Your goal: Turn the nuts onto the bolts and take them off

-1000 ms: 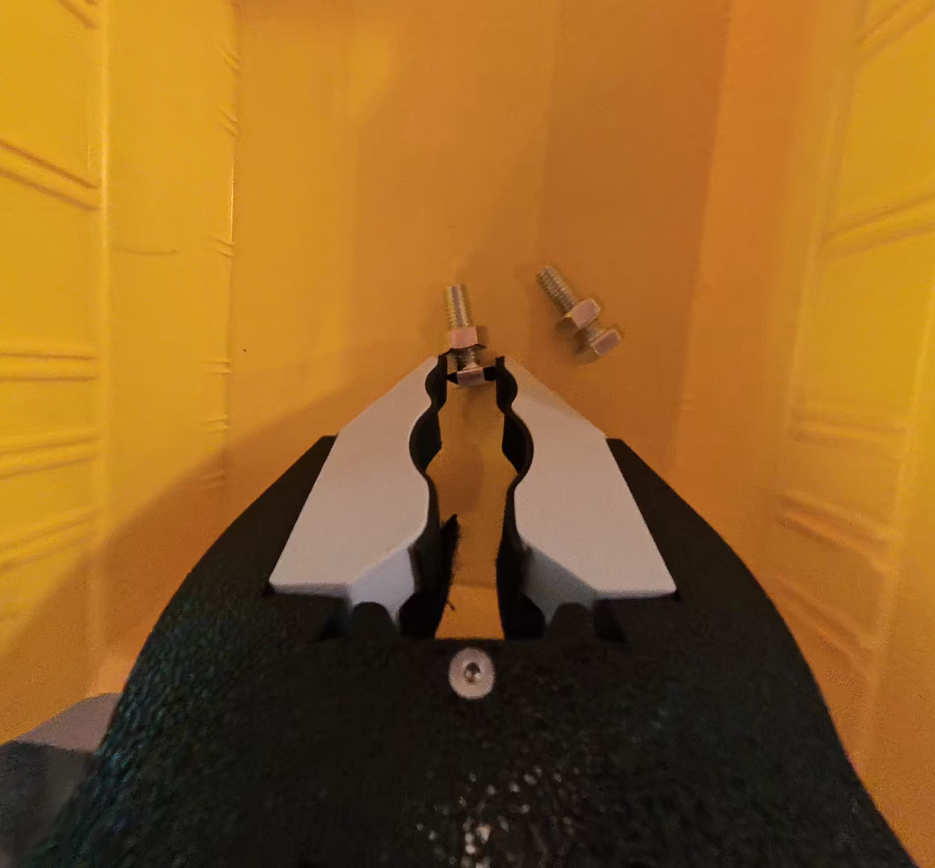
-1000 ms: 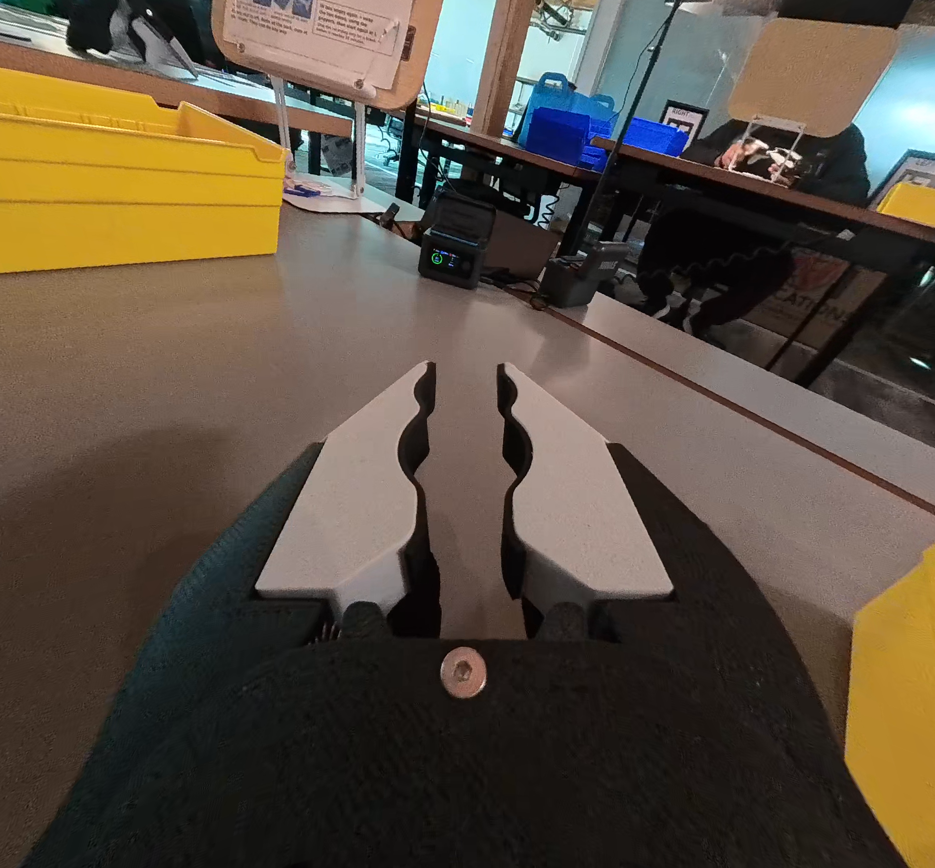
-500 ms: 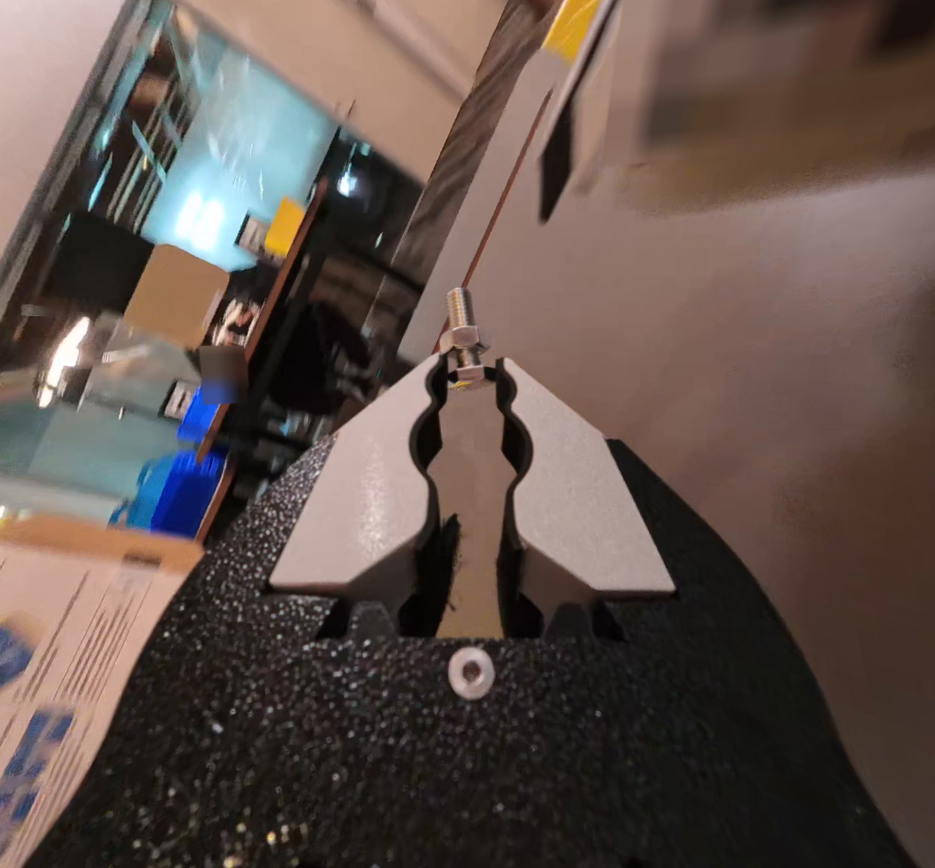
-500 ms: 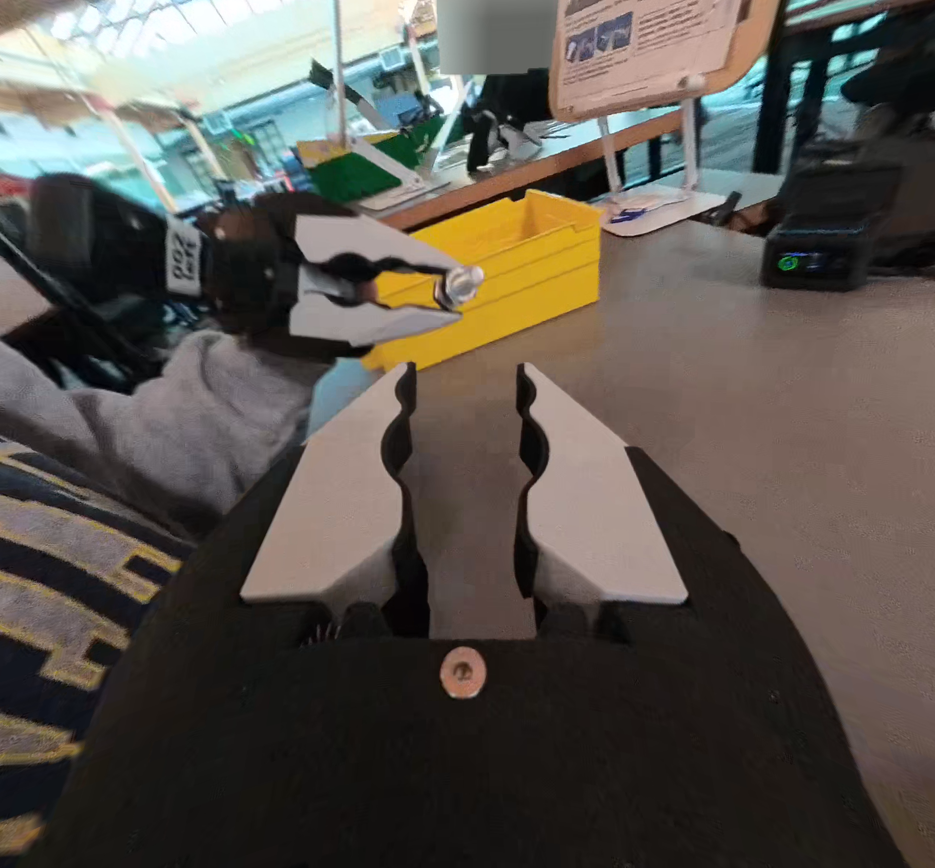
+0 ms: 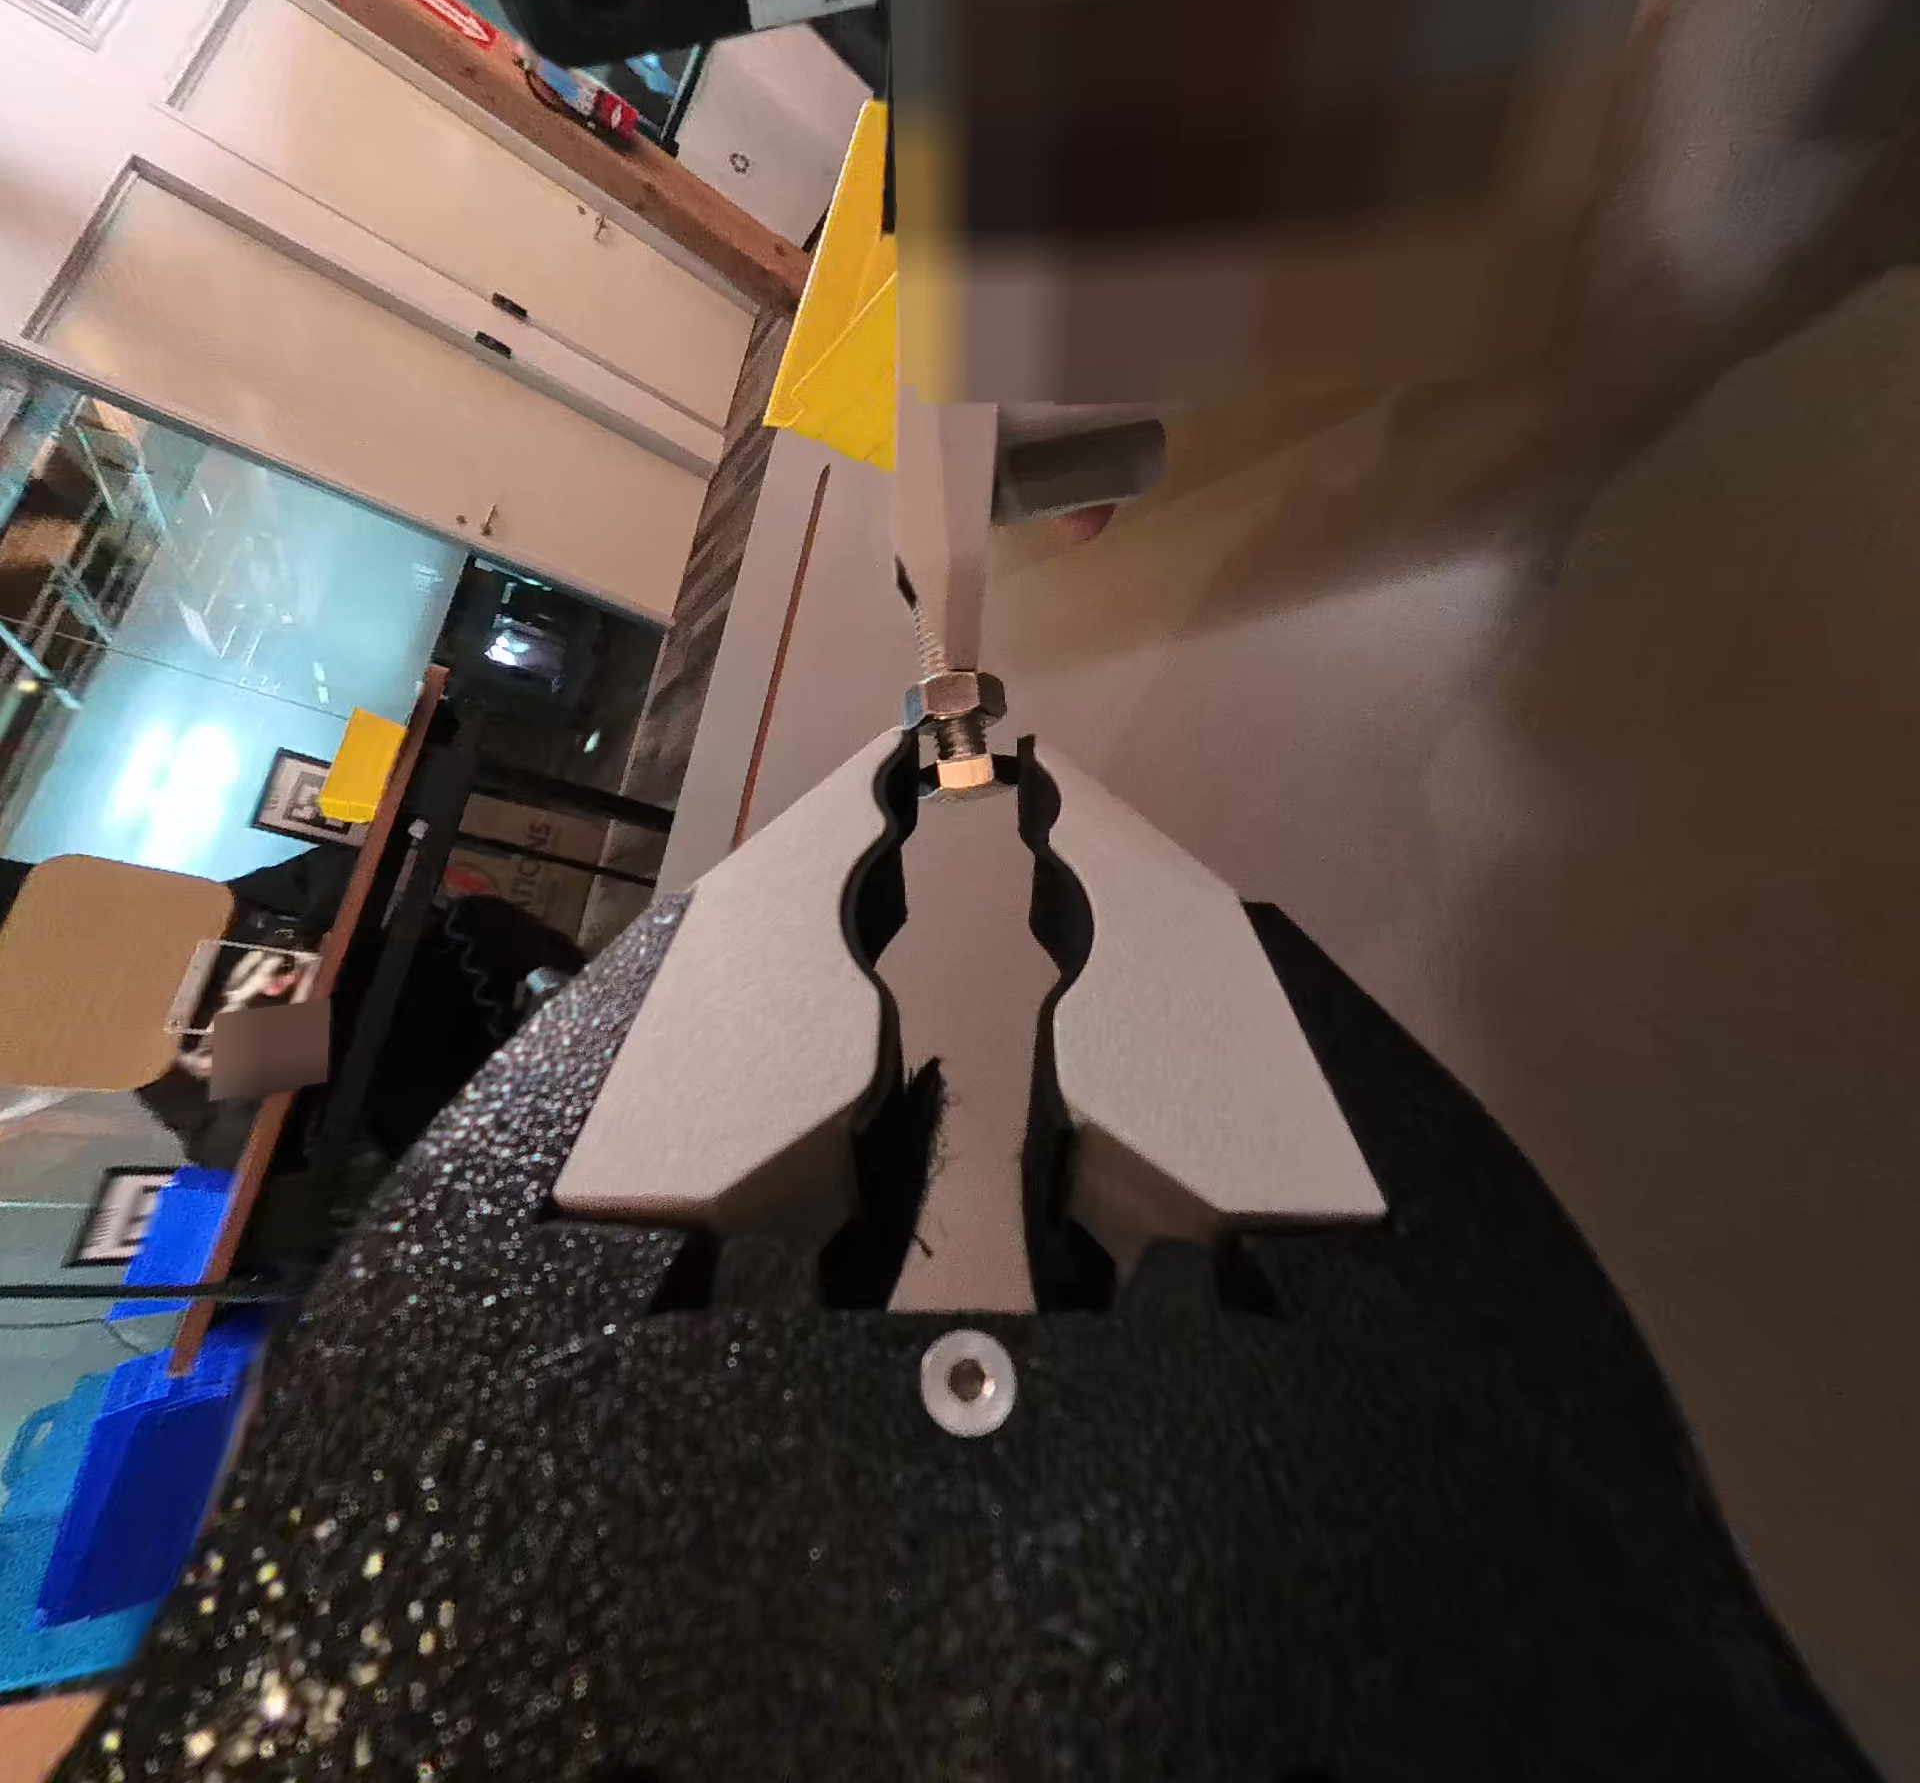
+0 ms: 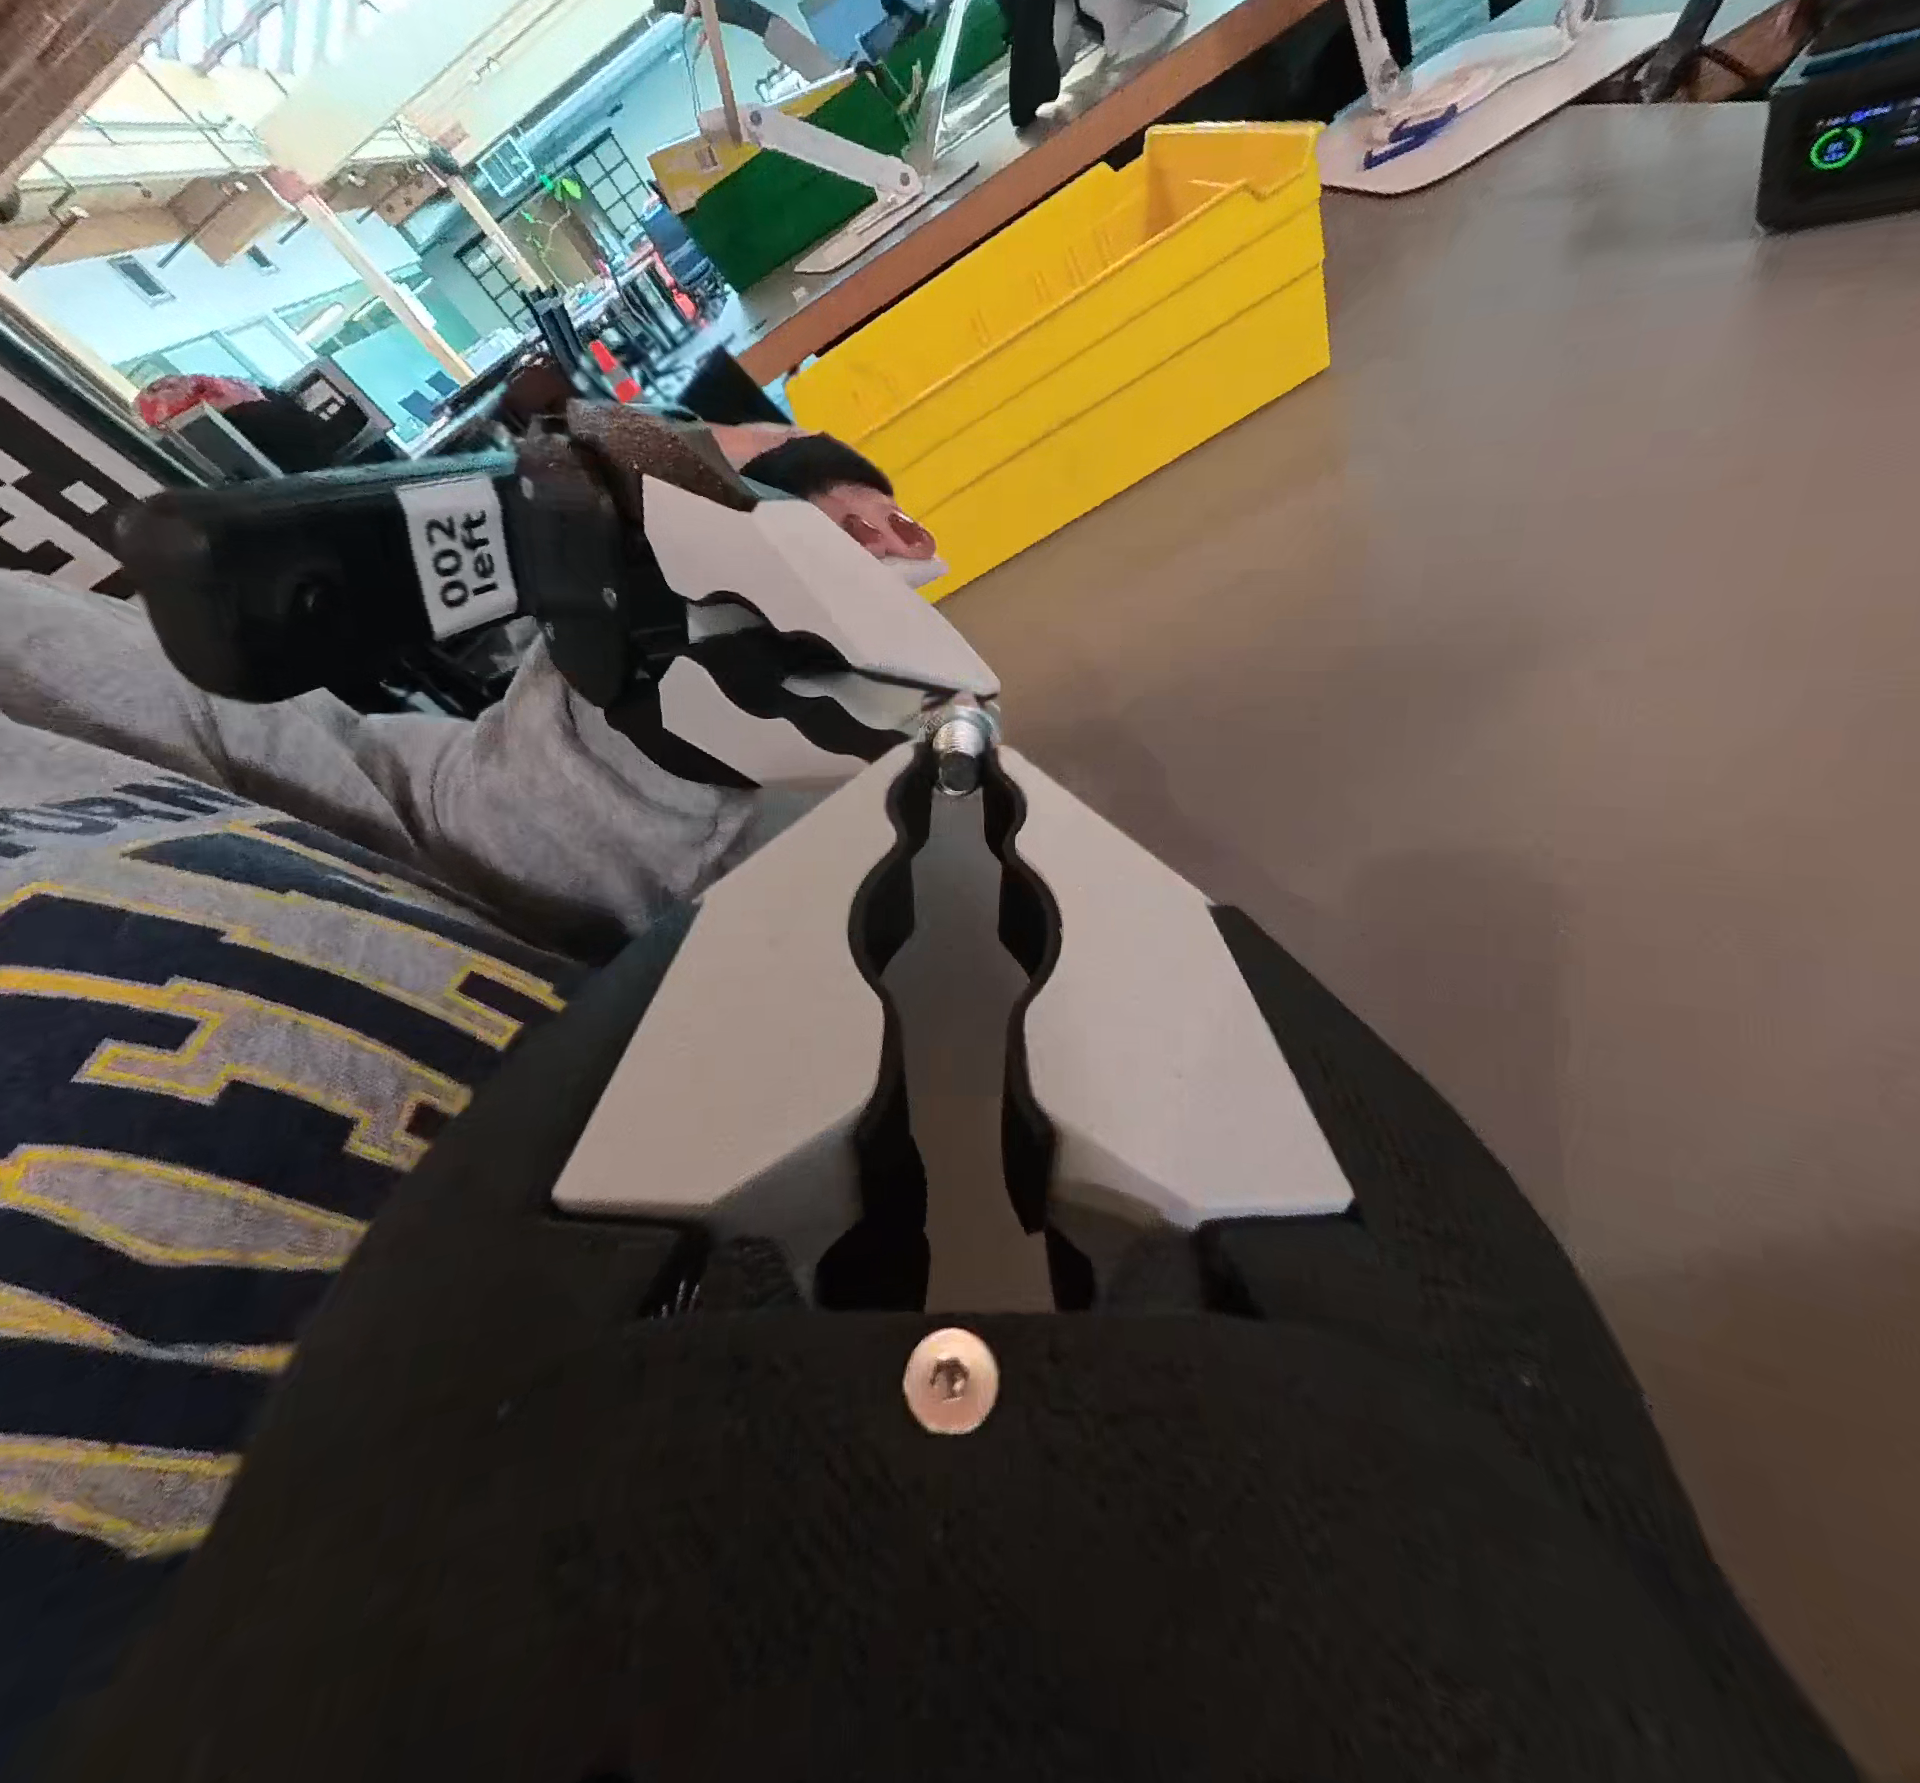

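Currently: two hand-held tools meet at one small bolt, above a grey surface.
Left tool: fingers clamped on the hex head of the bolt.
Right tool: fingers closed around the threaded end of the same bolt, near its tip.
Bolt position: held in the air between the two tool tips, gripped at both ends.
Nut: threaded on the shank, just beyond the left tool's tips.
Handling, as a judgement: steel, rigid, light, smooth and likely slippery; best gripped on the hex flats, not the threads.
Count: one bolt, one nut, two tools in view.
Background: one yellow bin well behind; its contents cannot be seen.
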Demonstrator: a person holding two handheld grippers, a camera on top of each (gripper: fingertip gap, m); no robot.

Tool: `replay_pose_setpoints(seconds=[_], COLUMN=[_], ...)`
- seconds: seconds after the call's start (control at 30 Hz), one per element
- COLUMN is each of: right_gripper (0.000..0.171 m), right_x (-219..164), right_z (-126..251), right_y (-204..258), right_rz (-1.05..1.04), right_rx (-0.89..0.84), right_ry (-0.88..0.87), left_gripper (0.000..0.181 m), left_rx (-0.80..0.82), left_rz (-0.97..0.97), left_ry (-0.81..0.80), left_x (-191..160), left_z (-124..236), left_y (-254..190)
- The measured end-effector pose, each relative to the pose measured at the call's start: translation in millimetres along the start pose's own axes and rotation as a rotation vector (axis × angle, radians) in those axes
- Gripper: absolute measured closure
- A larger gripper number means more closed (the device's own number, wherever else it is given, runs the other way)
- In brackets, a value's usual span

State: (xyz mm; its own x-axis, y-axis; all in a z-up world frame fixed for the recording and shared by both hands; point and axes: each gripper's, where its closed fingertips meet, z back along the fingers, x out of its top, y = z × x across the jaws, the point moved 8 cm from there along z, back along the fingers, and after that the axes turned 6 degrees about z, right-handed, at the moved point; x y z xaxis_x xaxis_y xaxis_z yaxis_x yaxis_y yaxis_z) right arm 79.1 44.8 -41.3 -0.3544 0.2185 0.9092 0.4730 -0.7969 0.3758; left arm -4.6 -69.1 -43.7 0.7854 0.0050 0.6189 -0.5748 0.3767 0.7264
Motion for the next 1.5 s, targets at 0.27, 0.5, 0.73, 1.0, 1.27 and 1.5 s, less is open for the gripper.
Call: replay_pose_setpoints(seconds=[0.27,0.5,0.73,1.0,1.27,1.5], right_gripper=[0.163,0.163,0.163,0.127,0.13,0.133], right_x=[-8,-10,-17,-45,-57,-30], right_z=[4,3,-1,-21,-23,-22], right_y=[2,3,-7,-31,-41,-23], right_rz=[0.161,0.193,0.122,0.002,-0.067,0.116], right_rx=[-0.033,-0.032,-0.087,-0.17,-0.15,-0.047], right_ry=[0.078,0.089,0.105,0.24,0.304,0.114], left_gripper=[0.142,0.16,0.165,0.166,0.165,0.168], left_rx=[-0.08,-0.132,-0.11,-0.042,-0.109,-0.146], left_rz=[0.33,0.294,0.2,0.087,0.08,0.077], left_ry=[-0.023,0.001,0.058,0.076,0.112,0.128], left_x=[-9,-13,-22,-53,-65,-64], left_z=[-8,-12,-19,-49,-57,-60], left_y=[0,-5,-9,-28,-37,-37])
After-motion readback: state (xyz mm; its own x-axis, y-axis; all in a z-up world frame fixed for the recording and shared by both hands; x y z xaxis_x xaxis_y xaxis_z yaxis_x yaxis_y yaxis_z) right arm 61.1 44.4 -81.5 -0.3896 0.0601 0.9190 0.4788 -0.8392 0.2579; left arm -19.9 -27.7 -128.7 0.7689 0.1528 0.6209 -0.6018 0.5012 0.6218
